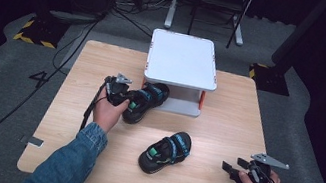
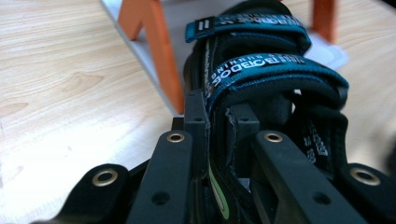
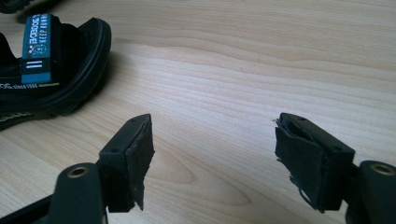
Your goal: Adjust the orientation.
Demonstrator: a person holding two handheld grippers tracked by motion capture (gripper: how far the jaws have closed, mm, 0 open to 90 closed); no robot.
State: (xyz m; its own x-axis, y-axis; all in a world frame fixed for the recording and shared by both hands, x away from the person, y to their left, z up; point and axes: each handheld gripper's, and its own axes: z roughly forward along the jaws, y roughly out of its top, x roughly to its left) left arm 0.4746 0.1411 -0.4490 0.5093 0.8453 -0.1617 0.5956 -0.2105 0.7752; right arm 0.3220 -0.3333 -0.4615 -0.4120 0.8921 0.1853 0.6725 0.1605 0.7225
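Two black sandals with teal straps lie on the wooden table [image 1: 232, 119]. The first sandal [image 1: 148, 100] has its toe at the lower board of a white stand [image 1: 184, 60]. My left gripper [image 1: 125, 98] is shut on the heel end of this sandal; in the left gripper view its jaws pinch the edge of a teal strap [image 2: 275, 65] between the pads, left gripper [image 2: 218, 119]. The second sandal [image 1: 165, 152] lies free near the table's middle front, also seen as the second sandal [image 3: 51, 70]. My right gripper [image 1: 232, 170] hangs open to its right, nothing between the jaws, right gripper [image 3: 215, 154].
The white stand has orange legs [image 2: 154, 51] and a low board [image 2: 327, 53] under its top plate, at the table's far middle. Bare wood stretches on the left and right sides. Cables, a dark stand base and chair legs are on the grey floor beyond the table.
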